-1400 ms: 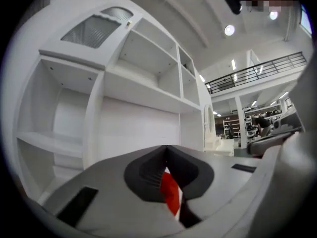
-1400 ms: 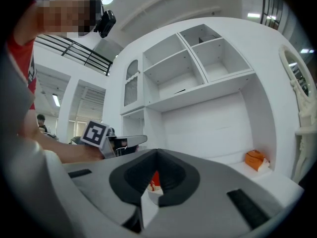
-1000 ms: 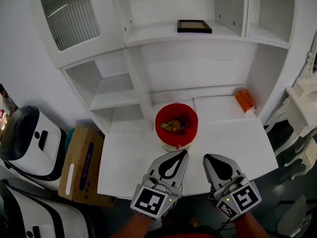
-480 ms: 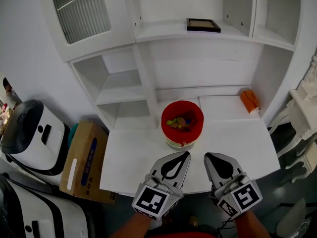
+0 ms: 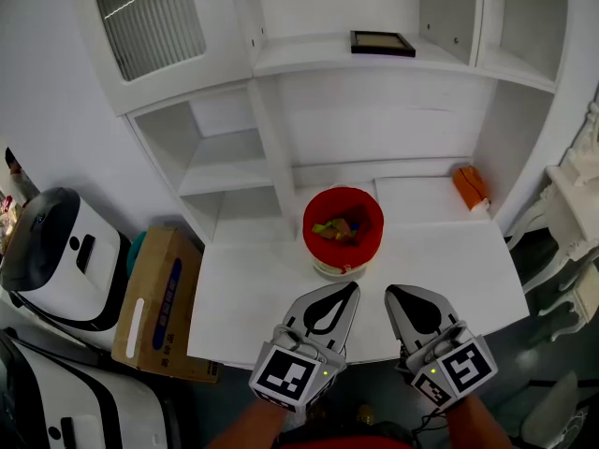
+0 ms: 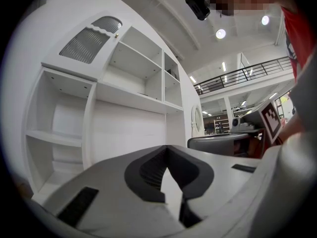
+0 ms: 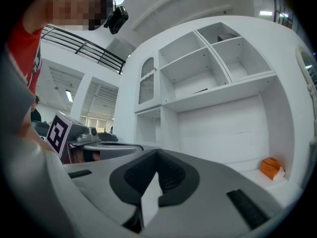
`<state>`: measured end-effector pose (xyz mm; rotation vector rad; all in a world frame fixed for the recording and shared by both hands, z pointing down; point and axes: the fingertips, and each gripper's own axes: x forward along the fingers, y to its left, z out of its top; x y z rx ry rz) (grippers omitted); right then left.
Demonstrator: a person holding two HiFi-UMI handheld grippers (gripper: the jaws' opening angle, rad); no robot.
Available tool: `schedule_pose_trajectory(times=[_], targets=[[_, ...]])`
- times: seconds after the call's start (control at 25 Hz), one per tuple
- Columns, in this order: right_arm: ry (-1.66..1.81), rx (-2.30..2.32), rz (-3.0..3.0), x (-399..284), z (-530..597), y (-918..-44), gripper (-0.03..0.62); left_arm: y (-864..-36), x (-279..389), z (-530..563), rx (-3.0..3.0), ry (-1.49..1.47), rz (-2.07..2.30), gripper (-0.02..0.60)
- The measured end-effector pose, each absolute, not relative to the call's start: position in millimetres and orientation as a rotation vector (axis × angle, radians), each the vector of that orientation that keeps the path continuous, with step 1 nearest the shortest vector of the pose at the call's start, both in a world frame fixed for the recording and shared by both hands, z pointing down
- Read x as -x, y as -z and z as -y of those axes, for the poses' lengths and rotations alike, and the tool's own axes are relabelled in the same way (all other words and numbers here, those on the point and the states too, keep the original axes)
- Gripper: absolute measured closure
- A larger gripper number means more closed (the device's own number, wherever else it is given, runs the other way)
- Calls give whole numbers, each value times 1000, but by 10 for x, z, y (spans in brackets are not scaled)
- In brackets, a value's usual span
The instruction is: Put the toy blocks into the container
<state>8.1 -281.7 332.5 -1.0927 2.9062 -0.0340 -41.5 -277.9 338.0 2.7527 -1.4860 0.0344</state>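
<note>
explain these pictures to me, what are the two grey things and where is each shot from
No robot: a person holds a two-jaw gripper in each hand. The head view looks down from a camera on the person's head and shows the left gripper and right gripper, both shut and empty, at the front of a white table. The two gripper views come from cameras riding on each gripper, looking along its jaws. On the table stands a red bucket with toy blocks inside.
</note>
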Motion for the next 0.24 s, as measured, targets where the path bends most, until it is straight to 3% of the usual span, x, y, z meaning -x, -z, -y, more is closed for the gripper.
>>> schedule_pose_trajectory(times=[0.24], targets=[[35, 1094, -2908, -92, 2825, -3338, 586, -3399, 405, 2792, -2746, -29, 1483, 569]])
